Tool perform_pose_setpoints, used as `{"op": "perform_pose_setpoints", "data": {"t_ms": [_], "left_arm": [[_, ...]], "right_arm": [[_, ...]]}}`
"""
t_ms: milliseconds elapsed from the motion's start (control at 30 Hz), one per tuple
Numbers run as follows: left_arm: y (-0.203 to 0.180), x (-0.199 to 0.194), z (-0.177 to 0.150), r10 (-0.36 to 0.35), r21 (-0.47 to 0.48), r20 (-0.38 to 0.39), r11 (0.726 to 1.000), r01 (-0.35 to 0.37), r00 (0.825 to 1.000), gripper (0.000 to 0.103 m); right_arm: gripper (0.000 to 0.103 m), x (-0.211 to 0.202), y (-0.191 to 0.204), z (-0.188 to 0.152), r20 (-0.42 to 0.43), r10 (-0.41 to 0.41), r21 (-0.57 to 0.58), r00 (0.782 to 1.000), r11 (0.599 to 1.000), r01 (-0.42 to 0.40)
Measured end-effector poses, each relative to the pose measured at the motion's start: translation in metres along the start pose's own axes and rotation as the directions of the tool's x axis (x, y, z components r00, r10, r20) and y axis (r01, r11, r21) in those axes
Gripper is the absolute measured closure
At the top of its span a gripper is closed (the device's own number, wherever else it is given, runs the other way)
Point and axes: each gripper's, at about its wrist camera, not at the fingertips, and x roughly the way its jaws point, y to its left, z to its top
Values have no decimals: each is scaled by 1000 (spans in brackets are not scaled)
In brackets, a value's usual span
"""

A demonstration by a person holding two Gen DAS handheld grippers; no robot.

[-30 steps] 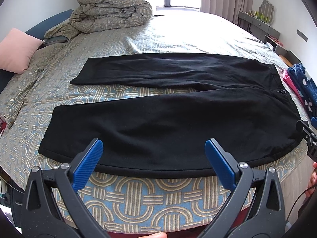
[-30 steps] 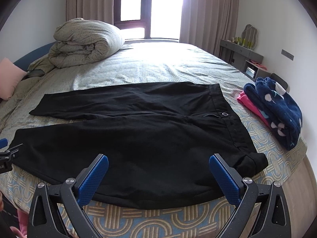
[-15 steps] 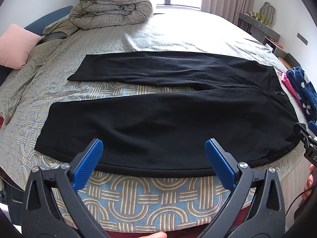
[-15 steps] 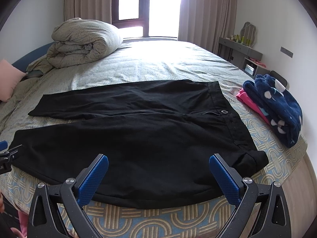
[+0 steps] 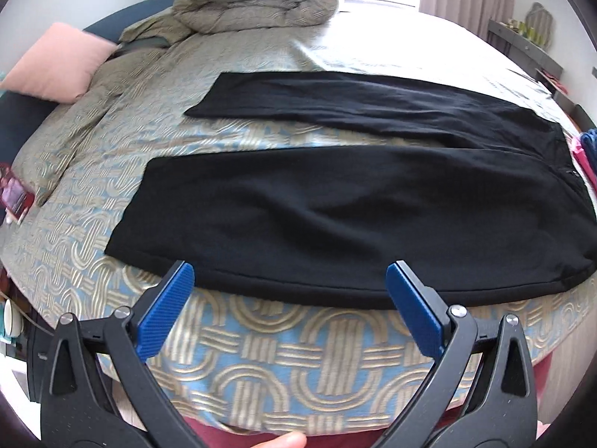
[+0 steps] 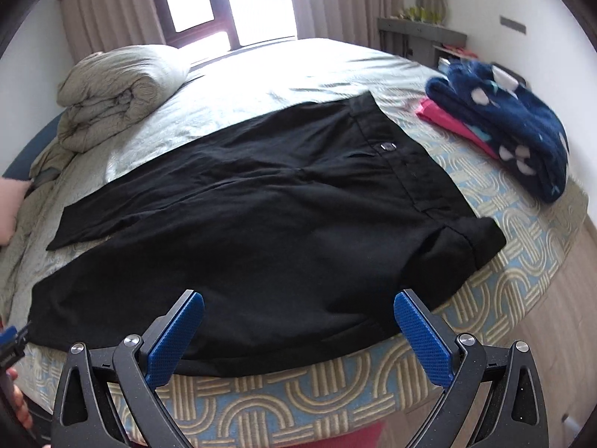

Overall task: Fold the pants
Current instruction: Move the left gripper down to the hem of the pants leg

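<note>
Two grippers level over near bed edge, both empty.
Left gripper (image 5: 290,287) and right gripper (image 6: 298,317) gape wide; black fabric pants (image 6: 261,224) lie flat, unfolded, on patterned bedspread (image 5: 298,354), waistband right.

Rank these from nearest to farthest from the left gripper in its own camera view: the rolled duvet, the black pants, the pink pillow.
From the left gripper:
1. Black pants, straight ahead, near edge between the fingers.
2. Pink pillow, far left at the bed's edge.
3. Rolled duvet, top centre, at the far end.
</note>
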Motion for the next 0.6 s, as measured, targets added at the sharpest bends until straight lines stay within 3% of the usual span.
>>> {"op": "perform_pose_setpoints", "data": {"t_ms": [67, 233, 333, 467, 600], "left_arm": [[16, 7, -3, 12, -50, -30, 999, -14, 999, 0], [38, 19, -10, 44, -115, -76, 992, -52, 996, 0], [45, 23, -13, 19, -142, -101, 989, -34, 995, 0], [58, 28, -14, -21, -186, -135, 982, -4, 991, 0], [81, 36, -20, -65, -293, -170, 956, 12, 983, 0]], "right_arm": [[0, 2, -32, 1, -26, 13, 125, 1000, 992, -9], [3, 2, -107, -6, -51, 11, 397, 999, 918, 10], [4, 4, -127, -10, -57, 2, 473, 998, 881, 25], [5, 16, -134, -12, -47, 76, 519, 996, 854, -41], [5, 31, -132, -13, -60, 86, 544, 994, 838, -40]]}}
